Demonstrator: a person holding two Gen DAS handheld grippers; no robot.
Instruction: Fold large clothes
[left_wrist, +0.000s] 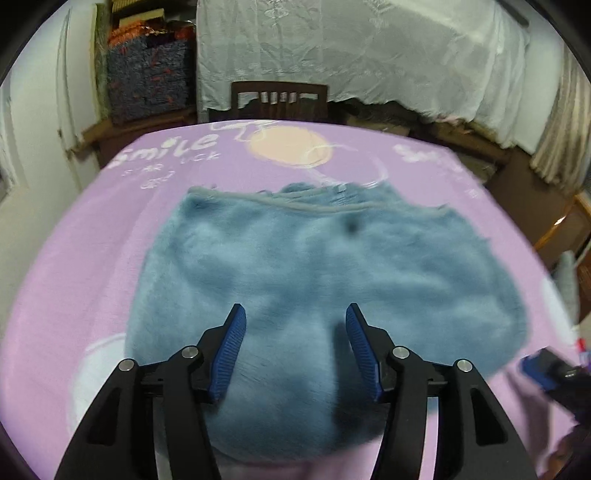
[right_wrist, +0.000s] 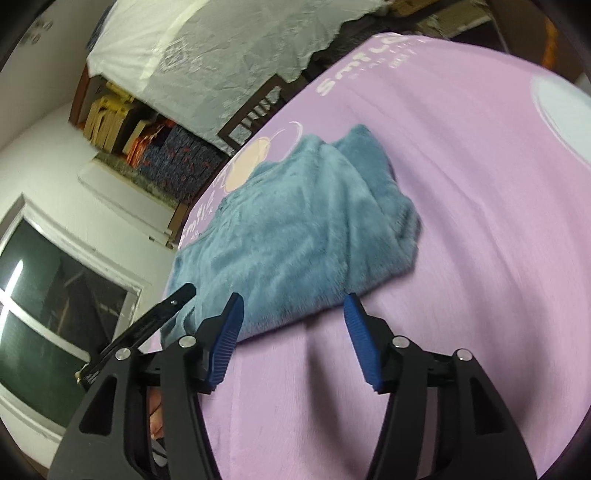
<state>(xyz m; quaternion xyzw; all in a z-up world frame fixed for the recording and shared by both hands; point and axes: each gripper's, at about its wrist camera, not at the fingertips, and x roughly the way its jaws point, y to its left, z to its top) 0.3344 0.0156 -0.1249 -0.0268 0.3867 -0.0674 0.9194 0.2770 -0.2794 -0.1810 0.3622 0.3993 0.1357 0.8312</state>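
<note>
A fluffy blue-grey garment lies folded into a compact block on the lilac printed cloth covering the table. In the left wrist view my left gripper hovers over the garment's near edge, open, with nothing between its blue pads. In the right wrist view the garment lies ahead and to the left. My right gripper stands open just off its near corner, above bare lilac cloth. The right gripper's blue pad shows at the right edge of the left wrist view, and the left gripper's black finger at the left of the right wrist view.
A dark wooden chair stands against the table's far side. Behind it is furniture draped in white lace cloth, with stacked patterned boxes to the left. A white wall and a dark window lie beyond the table's left edge.
</note>
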